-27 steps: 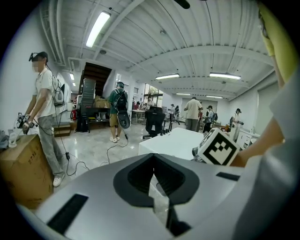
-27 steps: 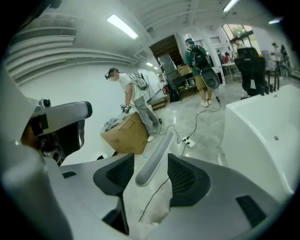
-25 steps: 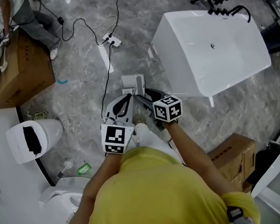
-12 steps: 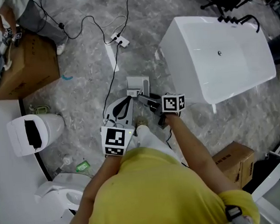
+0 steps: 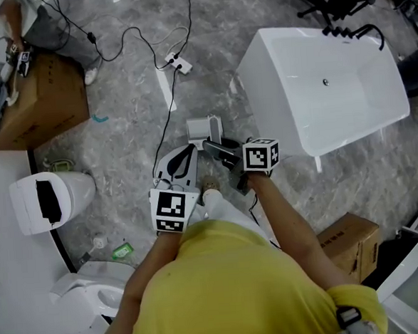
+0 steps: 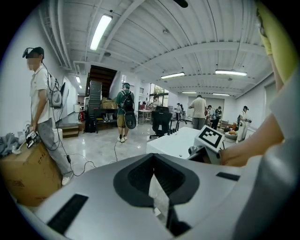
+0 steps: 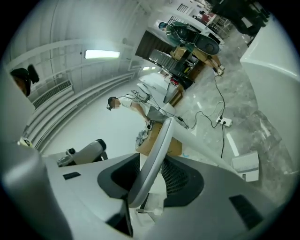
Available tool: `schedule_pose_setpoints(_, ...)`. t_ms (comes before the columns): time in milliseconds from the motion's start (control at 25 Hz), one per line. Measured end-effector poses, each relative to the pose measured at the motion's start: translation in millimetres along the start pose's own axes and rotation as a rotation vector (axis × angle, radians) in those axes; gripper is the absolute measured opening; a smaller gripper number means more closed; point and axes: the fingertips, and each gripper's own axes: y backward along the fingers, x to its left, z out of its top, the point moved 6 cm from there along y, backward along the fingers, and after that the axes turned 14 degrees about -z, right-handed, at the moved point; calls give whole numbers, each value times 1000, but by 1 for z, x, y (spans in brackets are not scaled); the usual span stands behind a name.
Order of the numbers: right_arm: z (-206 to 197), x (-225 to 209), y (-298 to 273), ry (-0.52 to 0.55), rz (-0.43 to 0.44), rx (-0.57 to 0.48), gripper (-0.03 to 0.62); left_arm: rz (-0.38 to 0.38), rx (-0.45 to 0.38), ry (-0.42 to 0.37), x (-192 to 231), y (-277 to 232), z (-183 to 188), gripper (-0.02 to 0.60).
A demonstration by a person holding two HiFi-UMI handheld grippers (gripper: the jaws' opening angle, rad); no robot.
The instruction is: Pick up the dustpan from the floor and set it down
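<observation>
Dustpan: a pale grey dustpan [image 5: 200,126] low over the marble floor [image 5: 122,147], just ahead of the person's feet and beside a white bathtub [image 5: 324,83]. Whether its pan touches the floor cannot be told.
Long axis: the handle [image 7: 157,150] is the long part. In the head view it runs from the pan back toward the person; in the right gripper view it slants up and to the right between the jaws, with the pan [image 7: 245,167] low at the right.
Right hand-held gripper [image 5: 218,148]: its jaws have just been closing and now hold the handle, which fills the gap between both pads. The gripper reaches in from the right, across the handle.
Left hand-held gripper [image 5: 190,148]: jaw tips together, nothing between them, just left of the dustpan and apart from it.
Surroundings: a cardboard box [image 5: 37,103] and a toilet [image 5: 51,202] stand well off to the left.
</observation>
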Motion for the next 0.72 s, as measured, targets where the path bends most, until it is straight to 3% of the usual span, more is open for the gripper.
schedule_pose_setpoints(440, 12, 82, 61, 46, 57, -71, 174, 1, -43, -17, -1, 8, 10, 2)
schedule_pose_setpoints(720, 6, 118, 86, 133, 43, -68, 179, 13, -60, -20, -1, 13, 13, 2)
